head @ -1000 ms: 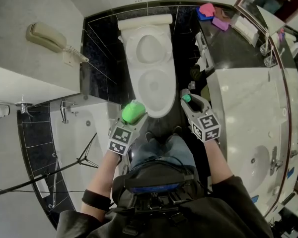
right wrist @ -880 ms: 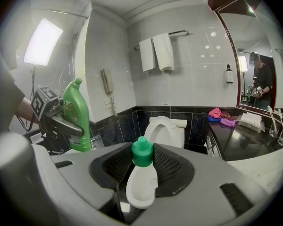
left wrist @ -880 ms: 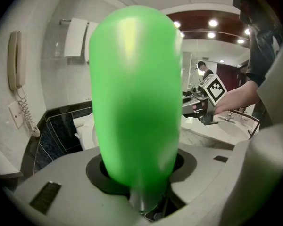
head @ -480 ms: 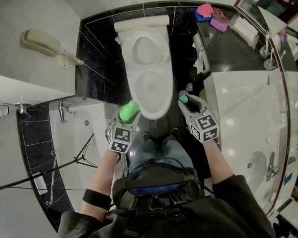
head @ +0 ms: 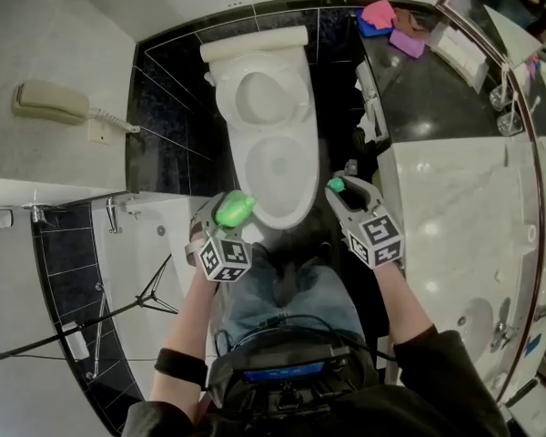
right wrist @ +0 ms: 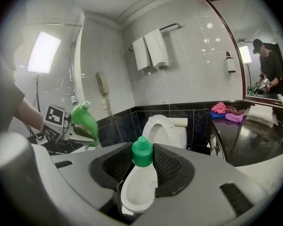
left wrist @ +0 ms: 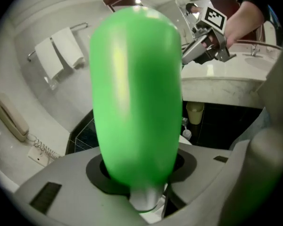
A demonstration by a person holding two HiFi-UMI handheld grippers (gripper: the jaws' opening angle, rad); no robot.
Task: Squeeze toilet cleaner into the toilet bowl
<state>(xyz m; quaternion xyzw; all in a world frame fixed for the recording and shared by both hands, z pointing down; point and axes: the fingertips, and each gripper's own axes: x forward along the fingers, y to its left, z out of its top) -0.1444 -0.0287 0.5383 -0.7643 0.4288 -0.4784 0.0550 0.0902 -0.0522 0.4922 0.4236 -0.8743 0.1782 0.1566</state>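
Toilet [head: 271, 94] between bottle [head: 234, 209] and cap [head: 335, 186]

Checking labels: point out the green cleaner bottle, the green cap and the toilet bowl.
green cleaner bottle [head: 234, 209], head view, body
green cap [right wrist: 142, 152], right gripper view, side
toilet bowl [head: 300, 203], head view, front rim

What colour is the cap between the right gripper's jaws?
The cap is green, clearest in the right gripper view.

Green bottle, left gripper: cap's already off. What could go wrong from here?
1. The green bottle in the left gripper is at the front-left edge of the toilet bowl, not over its middle. A squeeze now might put cleaner on the jeans.
2. The right gripper pinches only the small cap, close to the bowl. It could slip and drop in.
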